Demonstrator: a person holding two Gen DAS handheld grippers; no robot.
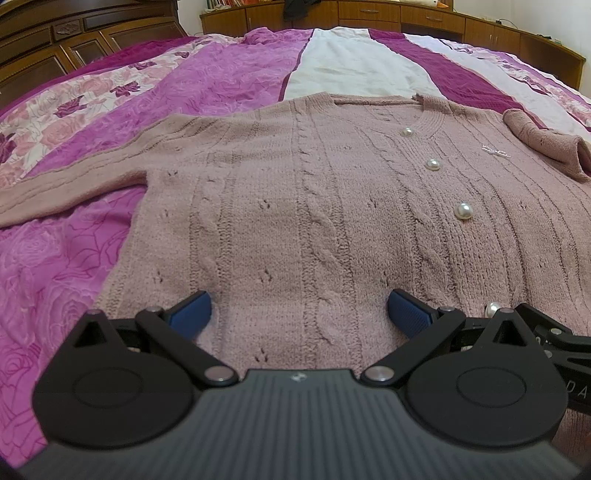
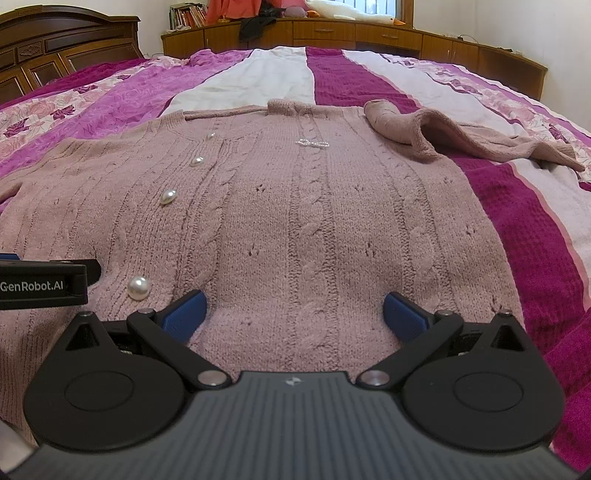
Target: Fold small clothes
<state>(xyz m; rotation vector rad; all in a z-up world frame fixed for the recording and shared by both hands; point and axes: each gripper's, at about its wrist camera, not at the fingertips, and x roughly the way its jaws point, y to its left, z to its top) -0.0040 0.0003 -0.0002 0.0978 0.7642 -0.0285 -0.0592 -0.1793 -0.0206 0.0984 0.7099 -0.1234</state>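
A dusty pink cable-knit cardigan (image 1: pixel 314 206) with pearl buttons (image 1: pixel 463 211) lies flat on the bed, front up, neckline far from me. It also shows in the right wrist view (image 2: pixel 295 221). Its left sleeve (image 1: pixel 74 162) stretches out to the left. Its right sleeve (image 2: pixel 443 138) lies crumpled beside the right shoulder. My left gripper (image 1: pixel 299 310) is open and empty, low over the hem on the cardigan's left half. My right gripper (image 2: pixel 295 308) is open and empty, low over the hem on the right half. The left gripper's side (image 2: pixel 44 282) shows at the right view's left edge.
The bedspread (image 2: pixel 369 81) has purple, white and floral stripes. A dark wooden headboard (image 2: pixel 55 40) stands at the far left. A long wooden cabinet (image 2: pixel 351 37) runs along the far wall, with books and a plush toy (image 2: pixel 351 13) on it.
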